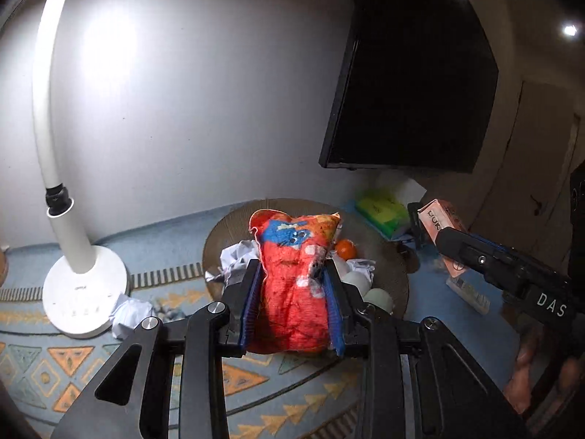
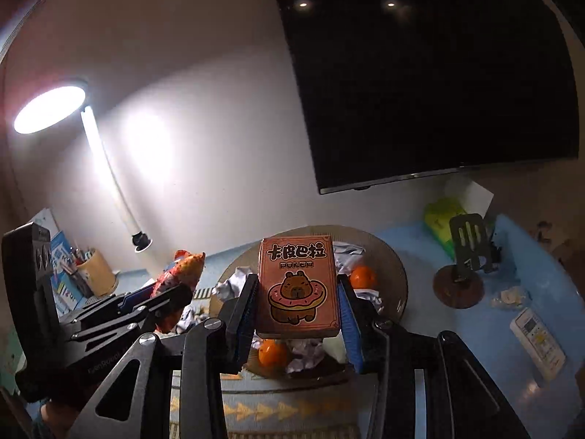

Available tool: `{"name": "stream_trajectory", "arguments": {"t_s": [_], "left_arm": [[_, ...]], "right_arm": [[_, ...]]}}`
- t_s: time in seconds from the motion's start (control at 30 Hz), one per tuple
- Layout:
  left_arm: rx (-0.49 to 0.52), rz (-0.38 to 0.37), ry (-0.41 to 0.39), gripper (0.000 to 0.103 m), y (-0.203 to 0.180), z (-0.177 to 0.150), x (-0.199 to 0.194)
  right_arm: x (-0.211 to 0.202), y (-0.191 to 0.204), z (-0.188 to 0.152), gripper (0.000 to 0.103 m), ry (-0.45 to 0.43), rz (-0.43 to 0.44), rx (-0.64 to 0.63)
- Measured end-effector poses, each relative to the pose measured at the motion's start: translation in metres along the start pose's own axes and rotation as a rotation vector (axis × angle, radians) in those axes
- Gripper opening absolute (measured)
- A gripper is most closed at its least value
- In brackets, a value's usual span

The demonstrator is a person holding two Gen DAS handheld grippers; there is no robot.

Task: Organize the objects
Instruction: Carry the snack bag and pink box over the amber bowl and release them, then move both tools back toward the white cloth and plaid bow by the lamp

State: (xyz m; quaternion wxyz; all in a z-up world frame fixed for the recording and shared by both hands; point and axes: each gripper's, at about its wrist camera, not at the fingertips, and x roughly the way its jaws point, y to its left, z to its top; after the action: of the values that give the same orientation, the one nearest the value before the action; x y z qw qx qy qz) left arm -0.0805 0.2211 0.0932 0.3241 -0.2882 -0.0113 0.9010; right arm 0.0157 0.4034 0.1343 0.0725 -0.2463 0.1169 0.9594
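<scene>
My left gripper is shut on a red snack bag with blue print, held upright above the table; the bag also shows in the right wrist view. My right gripper is shut on an orange poker card box with a capybara drawing, held over the round brown tray. The box also shows at the right of the left wrist view. The tray holds oranges, crumpled paper and pale eggs.
A white desk lamp stands at the left, its base on the patterned blue cloth. A dark screen hangs on the wall behind. A green tissue pack, a dark phone stand and a white remote lie right. A pen cup is far left.
</scene>
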Motion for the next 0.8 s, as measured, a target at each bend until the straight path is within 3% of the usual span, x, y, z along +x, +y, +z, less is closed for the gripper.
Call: {"name": "stream_trajectory", "arguments": {"t_s": [0.03,0.1,0.17,0.27,0.4,0.47,0.53,0.57,0.67,0.8], "left_arm": [[-0.002,0.000,-0.006,0.033,-0.001,0.005,0.009],[-0.005,0.017,0.003,0.059,0.000,0.010,0.026],[-0.025,0.046,0.032,0.073,0.007,0.009,0.035],[-0.055,0.051,0.030,0.073,0.027,-0.005,0.019],[-0.119,0.099,0.020,0.075,0.060,-0.034,-0.030],[-0.151,0.144,0.006,0.080,0.077,-0.051,-0.060],[-0.174,0.206,-0.013,0.100,0.093,-0.069,-0.088],[-0.185,0.236,-0.028,0.102,0.100,-0.077,-0.099],[-0.234,0.302,-0.023,0.102,0.123,-0.105,-0.123],[-0.287,0.344,0.014,0.102,0.149,-0.142,-0.122]], "right_arm": [[0.012,-0.003,0.006,0.041,0.010,-0.013,0.007],[0.040,-0.011,0.013,0.053,0.052,-0.053,0.002],[0.058,-0.022,0.009,0.057,0.098,-0.096,0.017],[0.058,-0.032,-0.011,0.057,0.135,-0.039,0.064],[0.048,-0.017,-0.039,0.057,0.165,0.020,0.064],[0.038,0.001,-0.050,0.057,0.174,0.082,0.060],[0.028,0.026,-0.059,0.060,0.169,0.140,0.041],[0.024,0.038,-0.065,0.062,0.169,0.170,0.035],[0.022,0.075,-0.091,0.062,0.177,0.238,0.009],[0.042,0.116,-0.130,0.062,0.201,0.208,-0.075]]}}
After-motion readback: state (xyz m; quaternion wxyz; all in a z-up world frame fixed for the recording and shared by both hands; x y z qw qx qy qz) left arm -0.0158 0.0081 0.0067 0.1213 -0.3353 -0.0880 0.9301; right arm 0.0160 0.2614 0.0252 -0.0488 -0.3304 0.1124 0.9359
